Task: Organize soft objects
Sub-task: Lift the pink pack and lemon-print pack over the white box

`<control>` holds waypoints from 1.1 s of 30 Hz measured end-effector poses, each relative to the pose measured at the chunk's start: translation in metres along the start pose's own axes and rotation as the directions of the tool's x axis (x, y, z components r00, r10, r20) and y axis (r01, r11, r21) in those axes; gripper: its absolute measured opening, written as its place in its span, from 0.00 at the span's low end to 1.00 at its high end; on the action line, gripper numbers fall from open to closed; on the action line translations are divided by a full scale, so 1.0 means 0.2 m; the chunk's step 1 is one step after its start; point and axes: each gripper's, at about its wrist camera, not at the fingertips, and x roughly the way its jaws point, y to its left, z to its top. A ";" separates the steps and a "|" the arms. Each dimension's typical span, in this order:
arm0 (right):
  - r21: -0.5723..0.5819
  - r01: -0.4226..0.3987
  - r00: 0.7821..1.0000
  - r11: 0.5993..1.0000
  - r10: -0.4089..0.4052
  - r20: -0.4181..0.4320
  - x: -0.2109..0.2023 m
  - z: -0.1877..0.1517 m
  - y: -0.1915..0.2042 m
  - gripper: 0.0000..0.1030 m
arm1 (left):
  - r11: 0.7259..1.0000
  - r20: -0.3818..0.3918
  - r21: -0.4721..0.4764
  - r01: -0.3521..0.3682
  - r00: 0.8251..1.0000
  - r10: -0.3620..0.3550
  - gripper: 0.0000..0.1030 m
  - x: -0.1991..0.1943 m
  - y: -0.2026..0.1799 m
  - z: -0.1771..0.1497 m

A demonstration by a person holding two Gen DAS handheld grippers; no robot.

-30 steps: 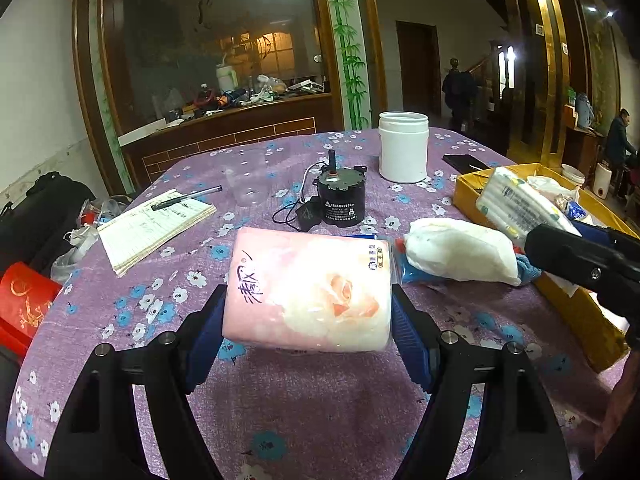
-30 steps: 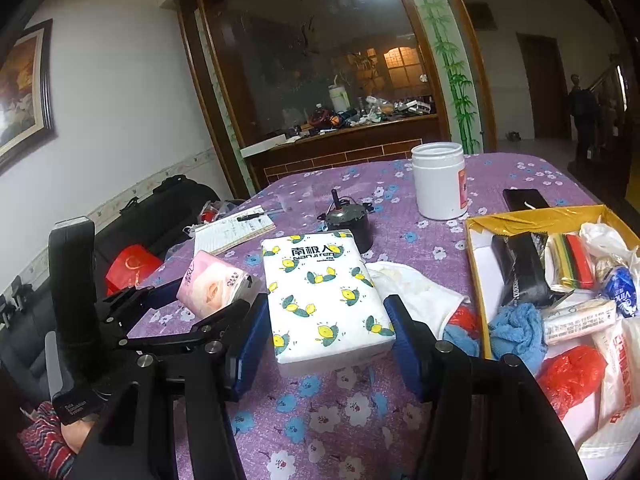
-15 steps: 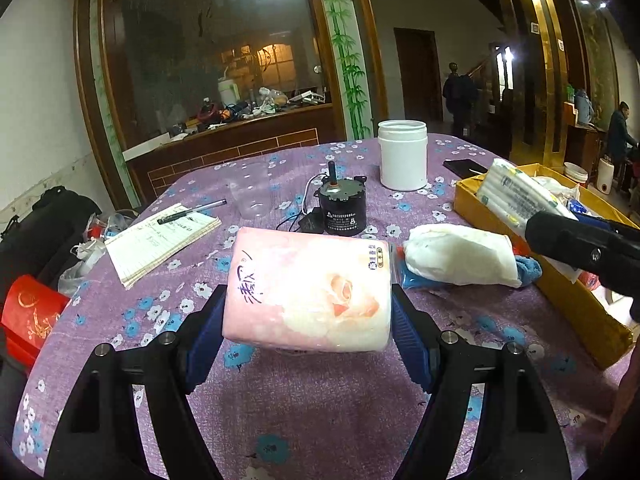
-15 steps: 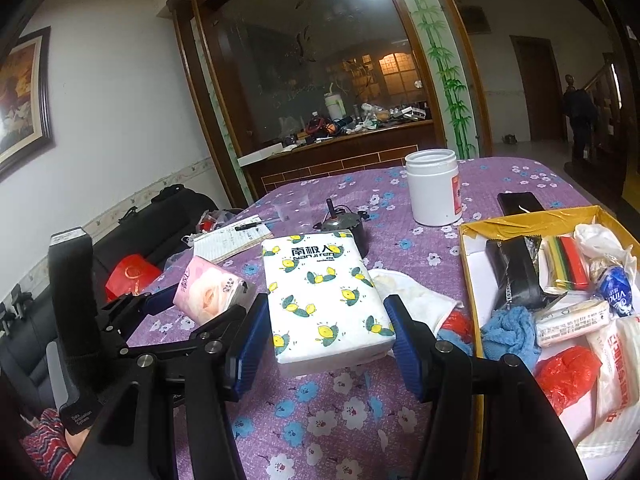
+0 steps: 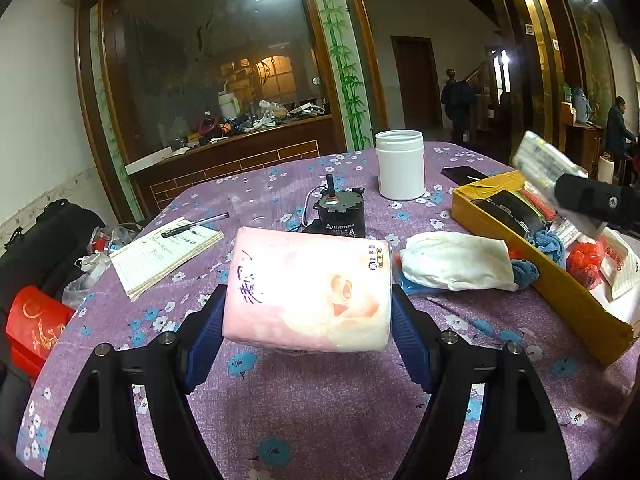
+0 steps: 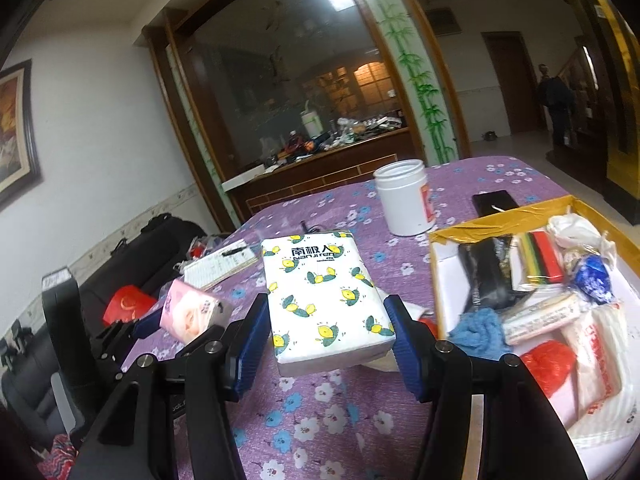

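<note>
My left gripper [image 5: 306,330] is shut on a pink tissue pack [image 5: 306,292] and holds it crosswise just above the purple flowered tablecloth [image 5: 320,408]. My right gripper [image 6: 326,338] is shut on a white tissue pack with a yellow print [image 6: 324,296], lifted off the table beside the yellow box [image 6: 436,280]. In the right wrist view the pink pack [image 6: 192,314] shows at the left. In the left wrist view the white pack [image 5: 538,164] hangs over the box's near corner. A white cloth [image 5: 456,260] lies on a blue cloth [image 5: 524,270] next to the box.
The box [image 5: 560,280] holds a black case, a blue rag [image 6: 478,332], red plastic and packets. On the table stand a white jar [image 5: 400,164], a small motor [image 5: 338,216], a notebook with a pen [image 5: 164,252] and a dark phone [image 6: 494,202]. People stand far back at the right.
The right gripper has carried the white pack slightly up and toward the yellow box, and has rolled a little. The left gripper holds the pink pack almost still.
</note>
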 end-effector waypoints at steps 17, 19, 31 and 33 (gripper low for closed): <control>0.079 0.084 0.988 0.993 -0.094 0.124 -0.36 0.06 -0.21 0.57 | 0.994 -0.005 0.032 0.104 0.995 -0.104 0.74 -0.11 -0.16 0.07; 0.096 0.108 0.981 0.989 -0.122 0.148 -0.43 0.07 -0.27 0.57 | 0.990 -0.009 0.042 0.136 0.991 -0.136 0.74 -0.13 -0.22 0.09; 0.222 0.234 0.949 0.947 -0.271 0.160 -0.70 0.02 -0.65 0.57 | 0.904 -0.096 0.127 0.409 0.912 -0.399 0.74 -0.20 -0.76 0.22; 0.225 0.261 0.947 0.939 -0.295 0.132 -0.69 0.01 -0.68 0.57 | 0.886 -0.119 0.137 0.444 0.895 -0.430 0.74 -0.20 -0.85 0.22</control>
